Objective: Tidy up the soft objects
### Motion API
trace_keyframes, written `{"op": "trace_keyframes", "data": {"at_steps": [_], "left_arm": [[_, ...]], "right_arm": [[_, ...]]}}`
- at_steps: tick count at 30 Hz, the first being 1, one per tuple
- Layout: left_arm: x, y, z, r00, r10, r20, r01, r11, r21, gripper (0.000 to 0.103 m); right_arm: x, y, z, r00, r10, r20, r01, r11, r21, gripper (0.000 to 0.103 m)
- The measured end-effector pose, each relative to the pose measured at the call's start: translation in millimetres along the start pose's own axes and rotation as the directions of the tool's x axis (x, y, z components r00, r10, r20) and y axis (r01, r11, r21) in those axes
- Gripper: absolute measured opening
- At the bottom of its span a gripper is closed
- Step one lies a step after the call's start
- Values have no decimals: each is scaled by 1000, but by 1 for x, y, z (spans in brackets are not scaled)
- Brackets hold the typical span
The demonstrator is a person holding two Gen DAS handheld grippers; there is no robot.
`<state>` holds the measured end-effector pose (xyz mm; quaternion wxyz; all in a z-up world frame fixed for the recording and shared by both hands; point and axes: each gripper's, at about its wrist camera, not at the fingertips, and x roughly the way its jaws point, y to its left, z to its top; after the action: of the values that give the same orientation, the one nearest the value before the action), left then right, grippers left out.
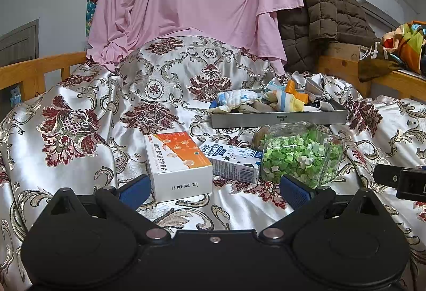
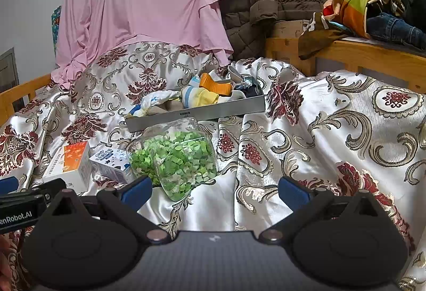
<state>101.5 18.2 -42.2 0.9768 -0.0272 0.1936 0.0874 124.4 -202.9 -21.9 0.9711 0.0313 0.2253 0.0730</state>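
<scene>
We see the socks (image 1: pixel 282 100) piled in the gray tray (image 1: pixel 279 119) on the patterned bedspread (image 1: pixel 80 109). Nearer us lie a jar (image 1: pixel 298 155), a carton (image 1: pixel 231 163) and a box (image 1: pixel 178 165). Our left gripper (image 1: pixel 213 188) and right gripper (image 2: pixel 215 191) hang spread wide, holding nothing.

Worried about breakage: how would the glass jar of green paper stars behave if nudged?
The glass jar lies on its side on slick, rumpled satin bedspread, so it may slide or rock. Flat-looking sides probably resist rolling. The glass looks fragile and hard to grip.

Glossy satin bedspread (image 1: pixel 80 109), brushed metal tray (image 1: pixel 279 119), clear glass jar (image 1: pixel 300 155), soft cloth socks (image 1: pixel 282 100).
</scene>
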Motion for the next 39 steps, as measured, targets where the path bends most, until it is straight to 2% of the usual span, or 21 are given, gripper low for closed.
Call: {"op": "trace_keyframes", "data": {"at_steps": [25,34,39], "left_arm": [[1,0,0,1000,-1,-3,1,1000,1,102],[-2,7,-1,1000,-18,-3,18,998,-59,102],[-2,4,1,1000,-25,-19,25,999,-33,102]], "right_arm": [[0,0,0,1000,-1,-1,1,1000,0,103],[0,0,0,1000,0,-2,0,1000,0,103],[0,0,0,1000,0,-2,0,1000,1,103]]}}
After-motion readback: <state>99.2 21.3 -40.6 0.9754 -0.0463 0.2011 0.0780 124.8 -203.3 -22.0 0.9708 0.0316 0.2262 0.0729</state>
